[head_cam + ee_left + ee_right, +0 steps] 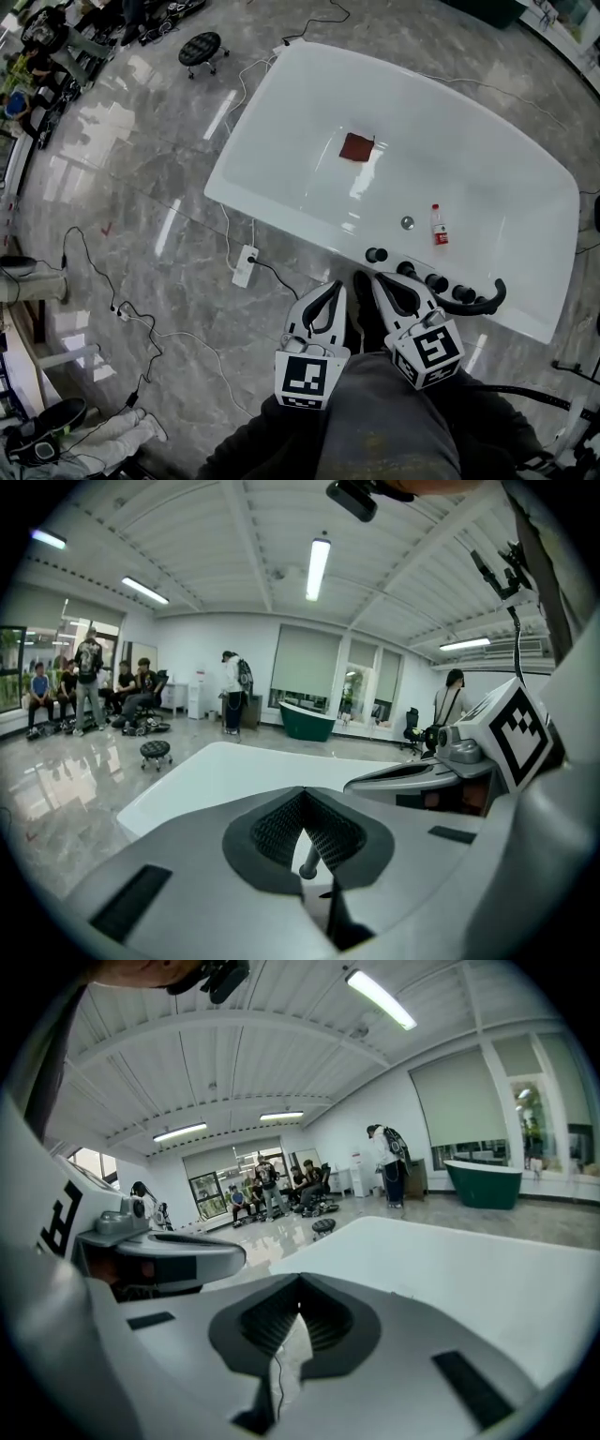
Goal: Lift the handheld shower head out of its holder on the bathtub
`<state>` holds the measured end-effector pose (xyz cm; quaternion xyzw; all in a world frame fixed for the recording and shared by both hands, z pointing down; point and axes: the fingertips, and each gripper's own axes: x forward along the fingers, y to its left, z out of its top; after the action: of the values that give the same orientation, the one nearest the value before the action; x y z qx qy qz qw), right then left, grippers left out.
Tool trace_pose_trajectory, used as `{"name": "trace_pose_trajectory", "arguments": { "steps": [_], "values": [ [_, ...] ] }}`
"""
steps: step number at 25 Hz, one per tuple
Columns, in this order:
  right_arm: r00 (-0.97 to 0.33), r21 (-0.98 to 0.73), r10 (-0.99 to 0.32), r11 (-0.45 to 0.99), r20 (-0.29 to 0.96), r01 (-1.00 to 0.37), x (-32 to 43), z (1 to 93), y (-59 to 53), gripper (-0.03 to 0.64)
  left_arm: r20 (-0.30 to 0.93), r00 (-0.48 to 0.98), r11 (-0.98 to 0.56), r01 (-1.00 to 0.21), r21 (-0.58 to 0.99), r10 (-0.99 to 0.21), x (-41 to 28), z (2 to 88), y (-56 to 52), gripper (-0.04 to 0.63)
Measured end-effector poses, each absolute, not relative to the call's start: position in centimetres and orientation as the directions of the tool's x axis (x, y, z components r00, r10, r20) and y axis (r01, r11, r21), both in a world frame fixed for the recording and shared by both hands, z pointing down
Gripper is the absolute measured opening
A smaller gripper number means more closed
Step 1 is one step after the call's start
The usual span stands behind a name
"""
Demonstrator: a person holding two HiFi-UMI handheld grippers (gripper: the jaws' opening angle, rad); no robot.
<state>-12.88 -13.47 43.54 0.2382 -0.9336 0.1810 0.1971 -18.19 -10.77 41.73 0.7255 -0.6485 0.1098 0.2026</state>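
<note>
Beside one bathtub holding one bottle — left gripper and right gripper, both closed, empty

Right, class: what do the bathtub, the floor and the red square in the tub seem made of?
Bathtub: glossy white, likely acrylic or enamel; it mirrors lights. Floor: polished grey stone or stone-look tile; veins, reflections. Red square: matte, perhaps cloth; too small to tell.

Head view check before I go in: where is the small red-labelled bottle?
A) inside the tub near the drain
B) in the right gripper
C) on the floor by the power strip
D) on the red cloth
A: the bottle sits inside the bathtub beside the drain, apart from the red cloth.
</note>
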Motion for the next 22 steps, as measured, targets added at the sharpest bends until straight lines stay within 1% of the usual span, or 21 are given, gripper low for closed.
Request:
{"name": "trace_pose_trajectory", "arguments": {
  "steps": [4, 9, 15, 22],
  "values": [
    [-0.820, -0.242, -0.385, 0.824, 0.424, -0.512, -13.0, 42.6, -15.6, 0.005, 0.420, 0.130, -0.085, -0.988, 0.125, -0.898, -18.1, 41.2, -12.8, 0.003],
    [-0.804, -0.259, -0.412, 0.797, 0.429, -0.546, -12.2, 43.4, -18.5, 0.005, 0.451, 0.142, -0.093, -0.987, 0.128, -0.881, -17.8, 41.9, -14.7, 0.003],
    [-0.820, -0.302, -0.396, 0.790, 0.412, -0.533, -12.3, 44.3, -21.2, 0.005, 0.483, 0.155, -0.116, -0.987, 0.110, -0.862, -17.3, 42.9, -18.3, 0.003],
    [-0.829, -0.312, -0.414, 0.786, 0.376, -0.534, -11.5, 43.4, -25.1, 0.005, 0.471, 0.180, -0.159, -0.984, 0.085, -0.864, -16.1, 41.8, -22.3, 0.003]
  ]
}}
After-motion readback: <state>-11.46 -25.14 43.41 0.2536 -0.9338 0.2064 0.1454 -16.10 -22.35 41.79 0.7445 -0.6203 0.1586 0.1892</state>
